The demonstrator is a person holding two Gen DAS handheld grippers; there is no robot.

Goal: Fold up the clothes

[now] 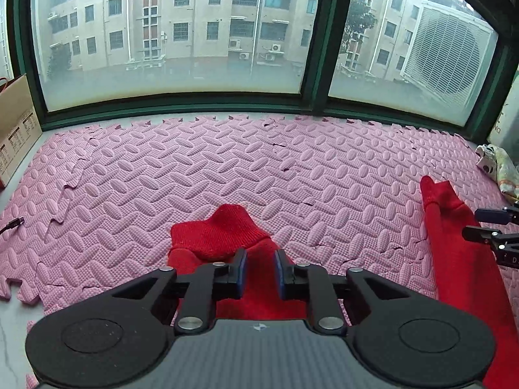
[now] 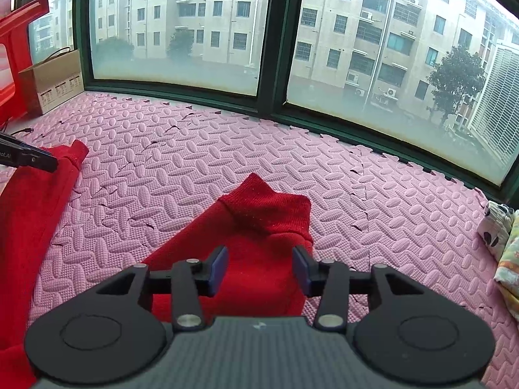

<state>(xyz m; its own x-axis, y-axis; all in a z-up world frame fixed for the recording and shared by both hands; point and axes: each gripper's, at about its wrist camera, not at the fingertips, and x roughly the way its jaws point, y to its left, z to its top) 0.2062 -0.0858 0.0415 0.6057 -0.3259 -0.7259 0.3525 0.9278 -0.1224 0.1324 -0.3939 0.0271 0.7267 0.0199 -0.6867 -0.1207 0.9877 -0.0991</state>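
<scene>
Pink foam mat [image 1: 227, 168], cardboard box [image 1: 16, 129], contents unseen

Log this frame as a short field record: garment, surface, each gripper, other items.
garment: red knit sweater, spread on the mat, sleeve ends lying crumpled
surface: pink foam mat below a window
left gripper: fingers apart over one sleeve, not pinching it
right gripper: fingers wide apart over the other sleeve, nothing gripped
other items: cardboard box at left, patterned cloth at right

You will find printed label panels on the cardboard box [image 2: 53, 84], too small to read; no other text is legible.
</scene>
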